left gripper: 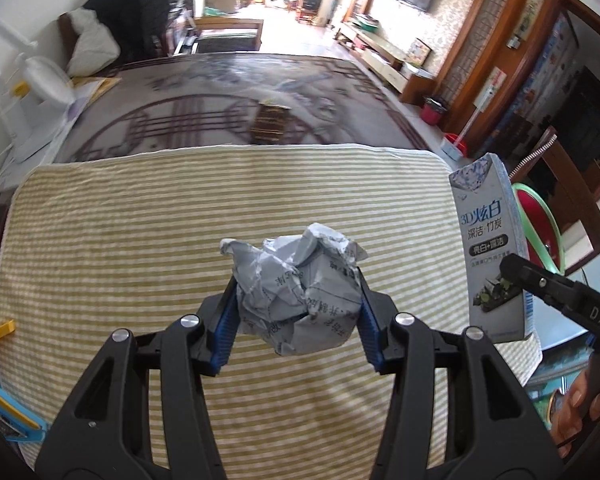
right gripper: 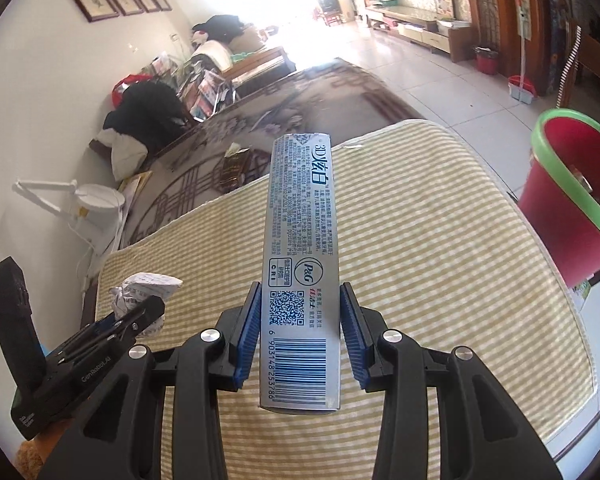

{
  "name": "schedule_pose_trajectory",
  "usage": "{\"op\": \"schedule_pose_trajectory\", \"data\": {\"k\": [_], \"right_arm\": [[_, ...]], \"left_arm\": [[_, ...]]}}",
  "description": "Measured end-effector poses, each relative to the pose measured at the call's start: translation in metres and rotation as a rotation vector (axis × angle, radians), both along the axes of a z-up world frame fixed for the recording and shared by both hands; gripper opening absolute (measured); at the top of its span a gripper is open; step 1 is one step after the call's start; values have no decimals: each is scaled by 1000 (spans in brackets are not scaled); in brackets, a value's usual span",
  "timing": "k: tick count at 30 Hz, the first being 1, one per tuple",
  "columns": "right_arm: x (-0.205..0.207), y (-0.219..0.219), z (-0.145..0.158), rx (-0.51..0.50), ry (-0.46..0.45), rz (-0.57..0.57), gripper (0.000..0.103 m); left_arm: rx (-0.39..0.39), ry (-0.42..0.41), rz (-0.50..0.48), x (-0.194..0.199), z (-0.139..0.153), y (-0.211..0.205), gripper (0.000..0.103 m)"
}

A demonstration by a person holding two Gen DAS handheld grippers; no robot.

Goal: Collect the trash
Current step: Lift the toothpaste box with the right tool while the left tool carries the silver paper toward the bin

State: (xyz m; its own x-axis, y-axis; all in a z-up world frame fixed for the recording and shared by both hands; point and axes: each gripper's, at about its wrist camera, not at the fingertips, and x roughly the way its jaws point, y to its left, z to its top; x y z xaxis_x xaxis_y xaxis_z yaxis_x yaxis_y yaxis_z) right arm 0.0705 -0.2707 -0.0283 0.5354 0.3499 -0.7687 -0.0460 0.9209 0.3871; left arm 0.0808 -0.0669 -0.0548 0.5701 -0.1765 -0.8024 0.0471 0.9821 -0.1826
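Table: a broad surface, covered by a padded cloth woven in narrow yellow-green and cream stripes, with a piped, rounded hem. No trash is seen left lying on the cloth in either view; both pieces are held in the air above it.

Bin: a red plastic tub with a green rim, seen just past the right edge of the table. Wrappers are seen inside. It is judged to be the destination, being open-topped and nearest the right-hand load.

Toothpaste box: a long, rigid silver-grey carton, printed with a barcode and a square code. It is clamped across its narrow width near one end by the right gripper, whose blue ribbed pads are pressed on both side faces. The free end is projected forward over the table. A grip near the end is judged to let the carton tip in lengthwise.

Crumpled paper: a grey-white printed sheet, balled up, creased and irregular. It is pinched between the pads of the left gripper at a middling opening, the wad filling the gap. It is carried above the near middle of the cloth.

Remaining step, as judged: both loads are to be taken rightward to the bin and released.
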Motion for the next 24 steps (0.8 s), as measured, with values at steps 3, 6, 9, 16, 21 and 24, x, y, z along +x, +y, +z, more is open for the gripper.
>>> {"op": "schedule_pose_trajectory", "data": {"k": [3, 6, 9, 16, 21, 24], "right_arm": [[0, -22, -1, 5, 3, -23, 37], [3, -46, -4, 30, 5, -32, 37], [6, -68, -4, 52, 4, -28, 37], [17, -119, 4, 83, -22, 0, 37], [23, -151, 8, 104, -32, 27, 37], [24, -169, 12, 113, -45, 29, 37]], "left_arm": [[-7, 0, -13, 7, -2, -20, 49], [-7, 25, -15, 14, -7, -41, 49], [-7, 44, -16, 19, -11, -60, 49], [-3, 55, 22, 26, -12, -106, 49], [2, 47, 24, 31, -9, -135, 49], [8, 41, 19, 34, -5, -157, 49]]}}
